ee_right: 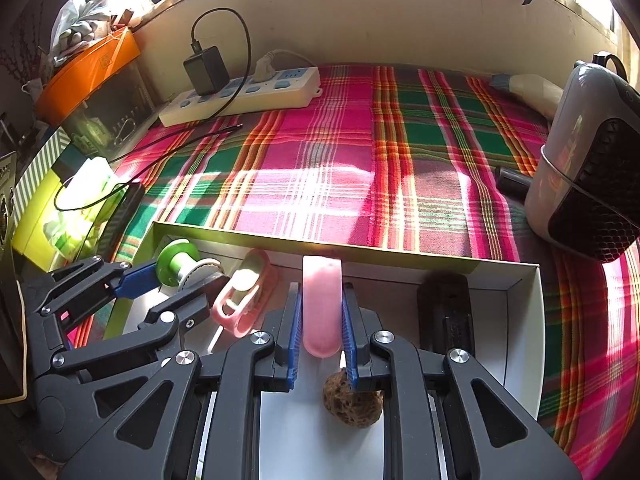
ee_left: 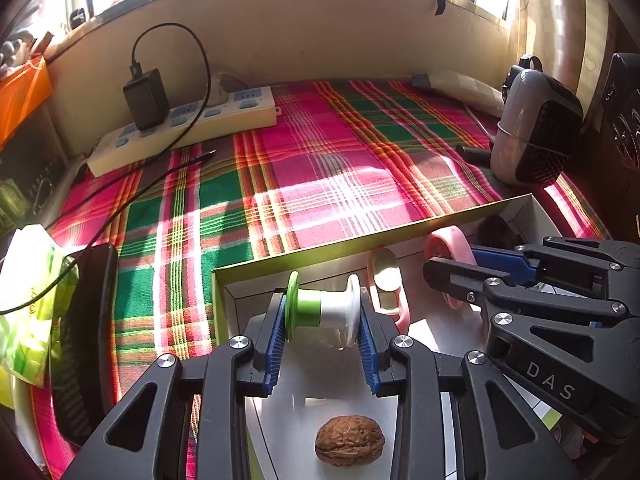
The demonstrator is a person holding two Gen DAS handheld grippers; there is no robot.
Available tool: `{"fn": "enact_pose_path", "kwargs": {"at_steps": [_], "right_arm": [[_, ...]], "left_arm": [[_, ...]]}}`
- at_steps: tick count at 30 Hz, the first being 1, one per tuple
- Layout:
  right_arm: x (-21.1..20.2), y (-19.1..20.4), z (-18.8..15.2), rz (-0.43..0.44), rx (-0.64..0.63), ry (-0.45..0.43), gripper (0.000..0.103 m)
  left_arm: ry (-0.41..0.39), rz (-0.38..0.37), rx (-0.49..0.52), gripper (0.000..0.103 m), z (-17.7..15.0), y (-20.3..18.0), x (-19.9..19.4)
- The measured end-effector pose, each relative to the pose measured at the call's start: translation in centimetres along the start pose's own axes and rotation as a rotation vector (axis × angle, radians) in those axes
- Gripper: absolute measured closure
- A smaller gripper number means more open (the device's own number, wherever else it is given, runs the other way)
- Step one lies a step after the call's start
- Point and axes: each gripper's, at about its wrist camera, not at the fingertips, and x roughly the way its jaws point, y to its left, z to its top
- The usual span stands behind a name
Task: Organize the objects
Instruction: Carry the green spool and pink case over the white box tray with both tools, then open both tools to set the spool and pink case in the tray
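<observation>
Nearest the left wrist camera, a walnut [ee_left: 349,441] lay on the white floor of the box [ee_left: 304,252], below the left gripper [ee_left: 323,316]. The left gripper's fingers [ee_left: 276,340] were clamped on the two end flanges of a green-and-white spool [ee_left: 324,306], which was held horizontally in the box's left corner. In the right wrist view, a second, rougher nut [ee_right: 352,404] sat beneath the right gripper [ee_right: 322,320], partly covered by one finger. The right gripper's fingers [ee_right: 294,336] were closed against both flat sides of a pink tape roll [ee_right: 321,304], which stood on edge near the box's far wall. Between the spool and the tape roll lay a pink clip-shaped item [ee_right: 245,294] with a pale round insert. A black object [ee_right: 444,312] rested in the box to the right of the tape roll; its type could not be determined. The box stood on a surface covered by a plaid cloth [ee_left: 320,152] in pink, green and white. At the far left of the surface lay a white power strip [ee_left: 188,128] with a black adapter [ee_left: 145,98] plugged in, and at the right stood a grey-and-black small heater [ee_left: 534,136].
</observation>
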Motion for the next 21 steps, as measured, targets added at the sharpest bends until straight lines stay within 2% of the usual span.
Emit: {"fn": "enact_pose_path", "kwargs": {"at_steps": [21], "right_arm": [[-0.17,-0.33,0.07,-0.017,0.006,-0.009,0.084]], "left_arm": [[0.026,0.022,0.021,0.072,-0.02,-0.47,0.36]]}}
